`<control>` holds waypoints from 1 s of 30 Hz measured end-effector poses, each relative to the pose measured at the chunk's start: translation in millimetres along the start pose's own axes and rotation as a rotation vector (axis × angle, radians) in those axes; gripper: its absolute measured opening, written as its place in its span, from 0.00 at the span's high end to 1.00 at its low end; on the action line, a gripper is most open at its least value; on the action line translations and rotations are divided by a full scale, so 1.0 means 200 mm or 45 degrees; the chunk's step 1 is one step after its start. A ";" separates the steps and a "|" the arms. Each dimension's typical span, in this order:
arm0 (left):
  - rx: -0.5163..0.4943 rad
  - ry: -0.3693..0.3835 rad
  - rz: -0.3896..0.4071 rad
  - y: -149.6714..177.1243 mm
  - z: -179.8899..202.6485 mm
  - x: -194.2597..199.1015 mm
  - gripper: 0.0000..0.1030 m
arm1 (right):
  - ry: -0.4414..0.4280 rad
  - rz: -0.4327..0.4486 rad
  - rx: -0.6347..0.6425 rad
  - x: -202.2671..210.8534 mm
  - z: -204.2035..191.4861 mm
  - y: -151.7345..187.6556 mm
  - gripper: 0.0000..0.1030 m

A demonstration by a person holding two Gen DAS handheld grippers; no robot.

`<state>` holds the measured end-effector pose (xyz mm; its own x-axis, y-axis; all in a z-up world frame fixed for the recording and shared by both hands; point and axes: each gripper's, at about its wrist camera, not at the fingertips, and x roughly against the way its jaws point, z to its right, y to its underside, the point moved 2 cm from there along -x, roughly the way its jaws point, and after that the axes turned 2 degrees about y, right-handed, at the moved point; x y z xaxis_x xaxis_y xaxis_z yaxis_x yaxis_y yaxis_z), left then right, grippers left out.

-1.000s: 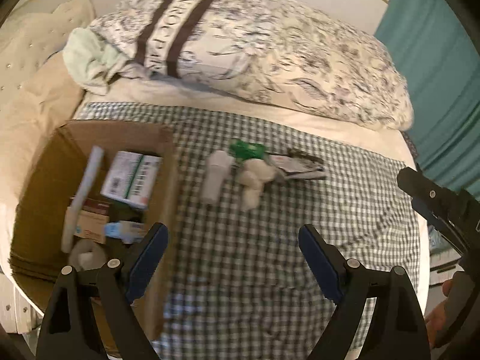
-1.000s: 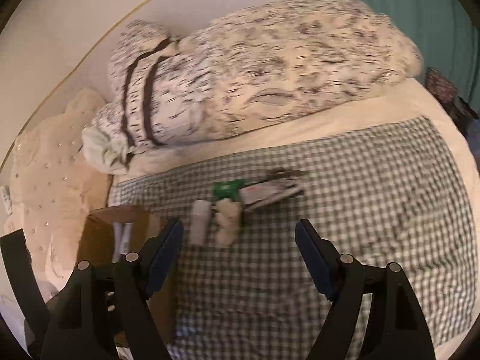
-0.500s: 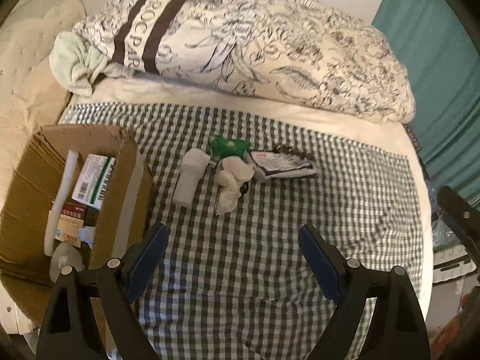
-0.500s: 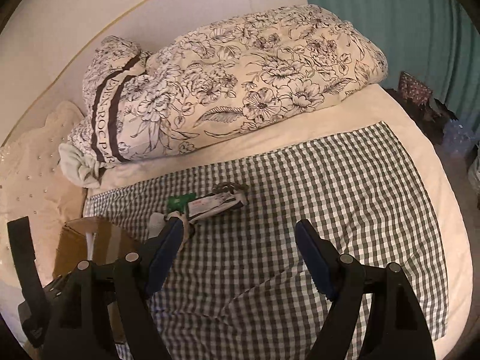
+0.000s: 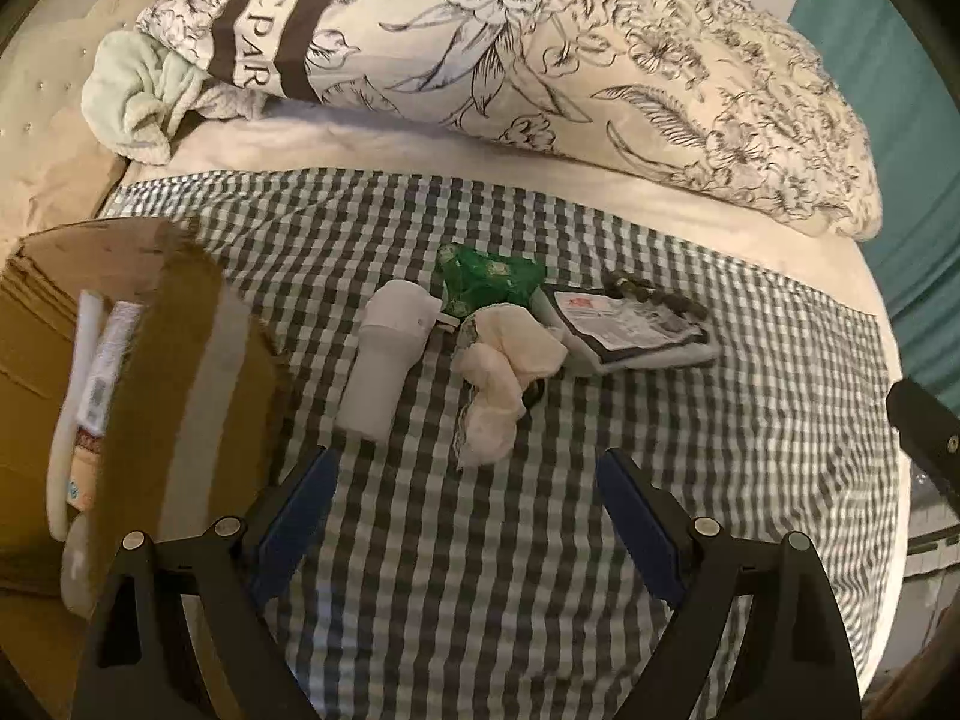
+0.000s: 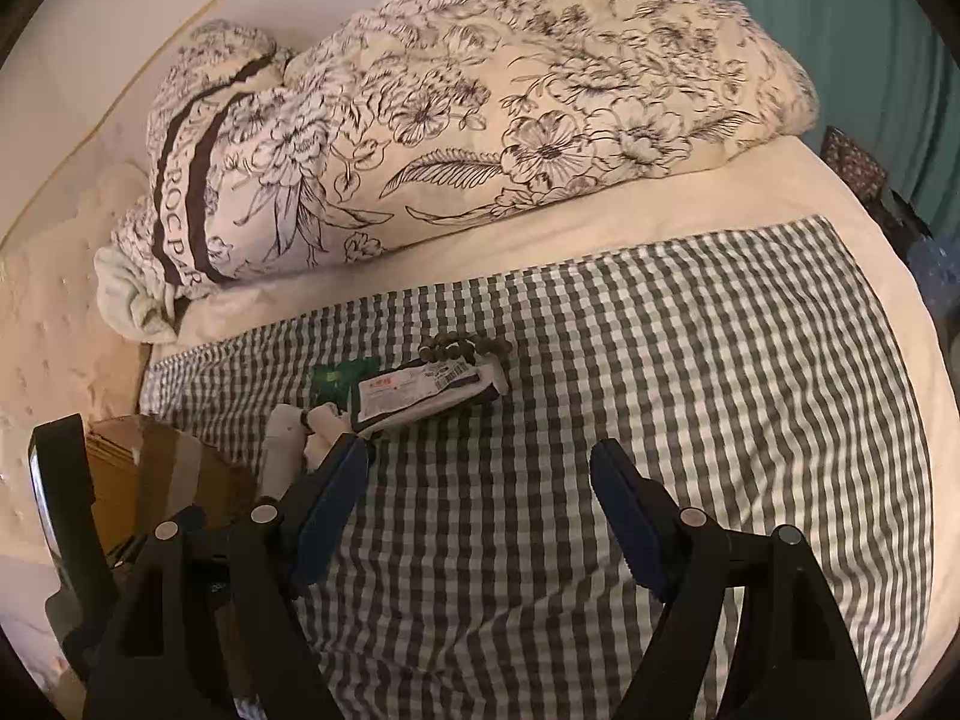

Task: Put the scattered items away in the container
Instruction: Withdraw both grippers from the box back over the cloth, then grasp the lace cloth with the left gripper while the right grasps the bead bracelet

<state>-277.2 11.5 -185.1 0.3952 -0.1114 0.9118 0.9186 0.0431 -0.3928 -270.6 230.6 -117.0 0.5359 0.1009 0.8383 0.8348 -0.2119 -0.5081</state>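
**Both grippers empty over the cloth; loose pile not yet picked up**

Nearest the left wrist camera, the left gripper stands with its blue-padded jaws spread wide and nothing between them, over bare grey-and-white checked cloth. The right gripper is likewise released and empty over the same cloth.

Just beyond the left gripper's tips lies the loose pile. The white plastic tube with a wider cap lies on its side, nearest the brown cardboard box. Beside it is a crumpled cream cloth, with a green patterned packet touching its far edge. To the right sits a flat white-and-dark labelled packet with a string of dark beads along its far side. The box stands at the left edge of the checked cloth and already holds several cartons and a white tube.

Farthest back, a floral-printed duvet lies rolled across the bed.

Judgement: the step in hand is the approach to the next pick. The white tube is the likeliest target for the left gripper, being closest to both tips and box. Straddle it across its narrow width, not along its length, and come down squarely so it does not roll aside. Keep the pads clear of the cream cloth, which could snag and drag neighbouring items.
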 end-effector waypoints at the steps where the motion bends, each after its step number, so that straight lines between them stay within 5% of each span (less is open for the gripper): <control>1: -0.001 -0.003 -0.006 -0.01 0.00 -0.03 0.11 | 0.005 -0.003 0.008 -0.04 0.00 -0.02 0.25; 17: 0.007 0.013 -0.155 -0.04 -0.01 -0.51 0.12 | 0.042 -0.118 0.344 -0.70 -0.21 -0.23 0.25; 24: 0.001 0.032 -0.175 -0.06 -0.04 -0.57 0.33 | 0.065 -0.222 0.408 -0.91 -0.25 -0.20 0.27; 25: 0.005 0.036 -0.175 -0.06 -0.04 -0.57 0.38 | 0.086 -0.235 0.424 -0.94 -0.25 -0.20 0.29; 27: 0.006 0.034 -0.165 -0.07 -0.05 -0.56 0.54 | 0.107 -0.278 0.455 -1.00 -0.25 -0.20 0.54; 30: 0.003 0.047 -0.168 -0.07 -0.06 -0.55 0.72 | 0.086 -0.336 0.418 -1.05 -0.22 -0.21 0.77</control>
<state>-334.3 11.0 -281.3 0.2708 -0.1528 0.9504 0.9625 0.0280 -0.2698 -422.8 175.2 -262.8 0.2981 0.0437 0.9535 0.9439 0.1349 -0.3013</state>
